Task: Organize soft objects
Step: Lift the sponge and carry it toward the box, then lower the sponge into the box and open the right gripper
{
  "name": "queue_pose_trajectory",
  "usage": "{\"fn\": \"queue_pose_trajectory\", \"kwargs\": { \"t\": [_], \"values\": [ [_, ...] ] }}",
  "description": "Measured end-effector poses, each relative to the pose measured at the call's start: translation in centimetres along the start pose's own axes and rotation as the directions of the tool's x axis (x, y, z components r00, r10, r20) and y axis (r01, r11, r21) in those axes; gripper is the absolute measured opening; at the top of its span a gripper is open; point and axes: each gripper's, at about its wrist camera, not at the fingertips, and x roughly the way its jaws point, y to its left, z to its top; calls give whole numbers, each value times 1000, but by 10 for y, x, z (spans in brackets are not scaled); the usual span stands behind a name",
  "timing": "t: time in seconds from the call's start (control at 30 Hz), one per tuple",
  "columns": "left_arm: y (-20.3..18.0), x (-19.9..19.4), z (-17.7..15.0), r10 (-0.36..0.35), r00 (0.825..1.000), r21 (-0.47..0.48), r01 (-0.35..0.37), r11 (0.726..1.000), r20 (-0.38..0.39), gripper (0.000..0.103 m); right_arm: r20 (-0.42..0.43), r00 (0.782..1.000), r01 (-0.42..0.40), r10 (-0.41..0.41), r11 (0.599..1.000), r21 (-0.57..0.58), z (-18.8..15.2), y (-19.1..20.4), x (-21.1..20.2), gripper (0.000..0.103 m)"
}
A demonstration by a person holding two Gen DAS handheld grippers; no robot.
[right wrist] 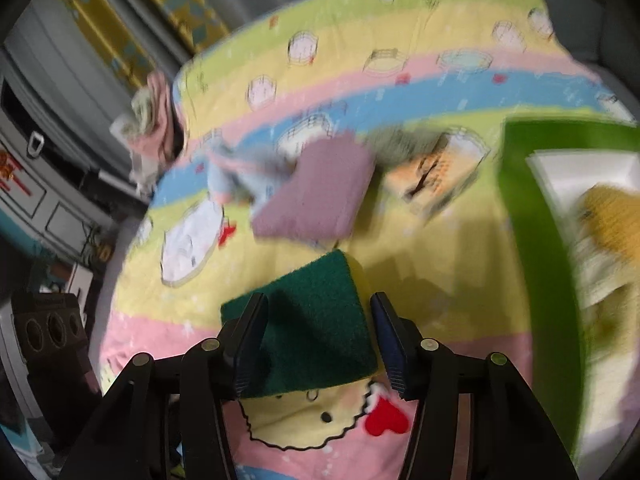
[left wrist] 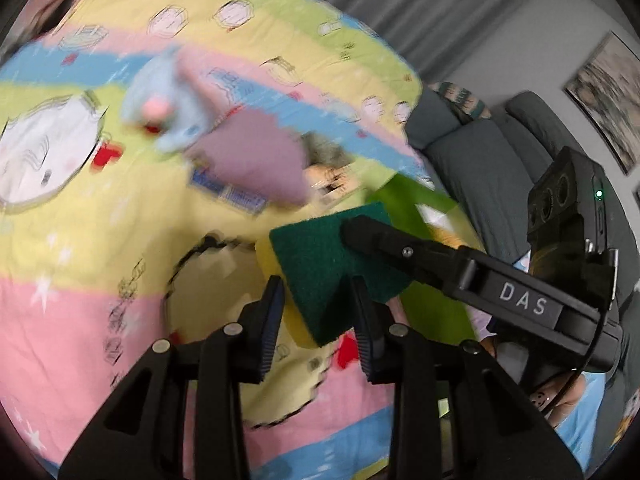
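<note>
Now — both grip one sponge [left wrist: 320, 276] | left gripper [left wrist: 318, 328] clamps corner | right gripper [right wrist: 320, 340] clamps sides

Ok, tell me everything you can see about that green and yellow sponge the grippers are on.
The sponge is a rectangular kitchen scourer: a dark green, felt-like abrasive layer on top of a yellow foam body, whose edge shows along its sides. It looks dry and undamaged. It sits tilted, lifted above the pastel cartoon bedspread. Both grippers clamp it: the left gripper at one corner, the right gripper across its width. A green bin stands beside it.
</note>
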Motion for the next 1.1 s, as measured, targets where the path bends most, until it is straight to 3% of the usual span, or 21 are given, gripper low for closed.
{"fn": "queue_pose_trajectory", "kwargs": {
  "t": [0.27, 0.47, 0.77, 0.9, 1.1],
  "values": [
    [-86, 28, 36, -87, 996, 135, 83, 987, 28, 31, 217, 975, 29, -46, 996, 82, 30, -56, -81, 56],
    [-135, 80, 48, -110, 992, 183, 118, 976, -57, 31, 267, 949, 121, -170, 974, 190, 38, -109, -104, 56],
    [-181, 156, 51, -18, 982, 270, 70, 960, -190, 31, 206, 956, 114, -210, 910, 398, 34, -195, -100, 56],
    [-184, 176, 49, 22, 970, 281, 48, 958, -240, 31, 147, 962, 139, -230, 876, 461, 32, -214, -92, 56],
    [-181, 182, 46, 68, 965, 298, 11, 954, -253, 32, 77, 973, 148, -216, 849, 507, 30, -224, -74, 56]
  ]
}}
